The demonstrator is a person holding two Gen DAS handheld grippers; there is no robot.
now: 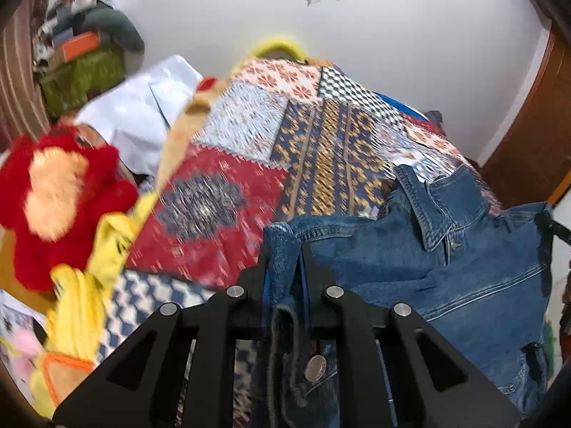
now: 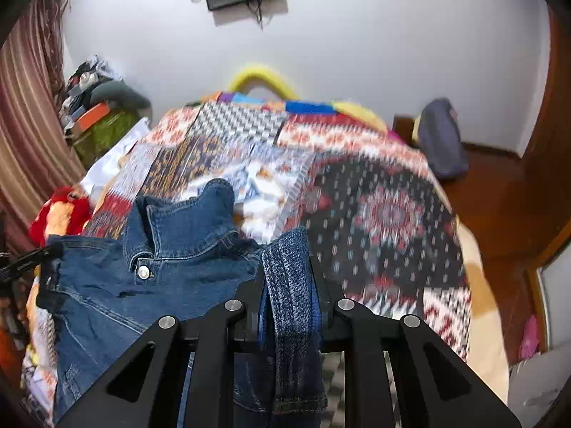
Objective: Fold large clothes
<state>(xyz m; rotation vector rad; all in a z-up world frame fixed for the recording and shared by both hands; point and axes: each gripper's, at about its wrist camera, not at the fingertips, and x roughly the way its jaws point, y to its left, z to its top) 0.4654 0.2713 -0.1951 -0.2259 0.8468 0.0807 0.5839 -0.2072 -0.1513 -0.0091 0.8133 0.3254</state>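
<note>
Your left gripper (image 1: 284, 253) and right gripper (image 2: 287, 260) each clamp an edge of the denim jacket (image 1: 446, 260), held spread above the patchwork bedspread (image 1: 321, 132). No fold shows yet; laying it flat and folding appear to remain.
</note>
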